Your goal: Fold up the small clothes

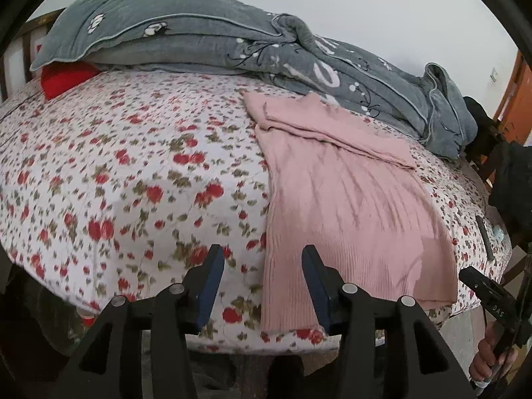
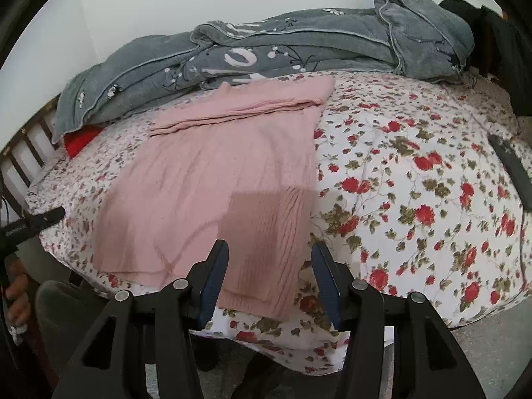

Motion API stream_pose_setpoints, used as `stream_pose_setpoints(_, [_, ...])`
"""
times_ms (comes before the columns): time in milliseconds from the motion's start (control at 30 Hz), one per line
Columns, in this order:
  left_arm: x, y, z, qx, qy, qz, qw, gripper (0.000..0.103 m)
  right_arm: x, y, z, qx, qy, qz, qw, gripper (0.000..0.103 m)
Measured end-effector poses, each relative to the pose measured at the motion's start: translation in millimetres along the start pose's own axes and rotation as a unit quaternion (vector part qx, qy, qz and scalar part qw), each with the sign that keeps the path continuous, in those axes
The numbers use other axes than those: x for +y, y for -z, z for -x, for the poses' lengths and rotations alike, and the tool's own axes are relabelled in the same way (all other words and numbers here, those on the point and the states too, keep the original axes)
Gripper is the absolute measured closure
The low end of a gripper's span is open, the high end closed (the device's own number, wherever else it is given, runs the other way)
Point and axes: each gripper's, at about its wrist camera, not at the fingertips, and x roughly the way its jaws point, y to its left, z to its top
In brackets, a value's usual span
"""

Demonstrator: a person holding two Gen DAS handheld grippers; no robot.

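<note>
Over at the bed's far-left corner, a red item peeks out from under the grey quilt, which lies bunched along the whole far edge of the floral bedspread. Moving in, the left gripper hangs above the near edge with its jaws wide apart and nothing between them; one blue-padded finger sits over the bare flowers, the other over the sweater's hem. And there's the pink sweater, lying flat from the near edge up toward the quilt, its upper part folded across into a band with 1 sleeve laid over it. Next along, the right gripper is also spread wide and empty, poised above the hem at the sweater's right corner without gripping it. Further right, open bedspread, then a dark slim bar lying close to the right edge.
</note>
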Motion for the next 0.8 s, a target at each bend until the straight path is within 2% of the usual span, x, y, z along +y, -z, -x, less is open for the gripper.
stream_pose_setpoints(133, [2.1, -3.9, -10.7, -0.002, 0.02, -0.009, 0.9998, 0.056, 1.1, -1.3, 0.3, -0.007, 0.033, -0.003, 0.999, 0.052])
stream_pose_setpoints(300, [-2.0, -9.6, -29.8, 0.015, 0.034, -0.046, 0.9983, 0.056, -1.6, -1.1, 1.1, -0.005, 0.081, -0.024, 0.996, 0.052])
stream_pose_setpoints(500, [-2.9, -6.8, -39.9, 0.023, 0.042, -0.068, 0.9965, 0.056, -4.0, -0.9, 4.2, 0.011, 0.078, -0.029, 0.996, 0.054])
stream_pose_setpoints(600, [-5.1, -3.2, -42.5, 0.022, 0.032, -0.072, 0.9967, 0.056, 0.9, -3.3, 3.8, 0.008, 0.069, -0.016, 0.997, 0.054])
stream_pose_setpoints(800, [-5.5, 1.2, -44.7, 0.018, 0.014, -0.03, 0.9993, 0.056, 8.3, -17.8, 0.7, 0.004, 0.057, 0.017, 0.998, 0.054])
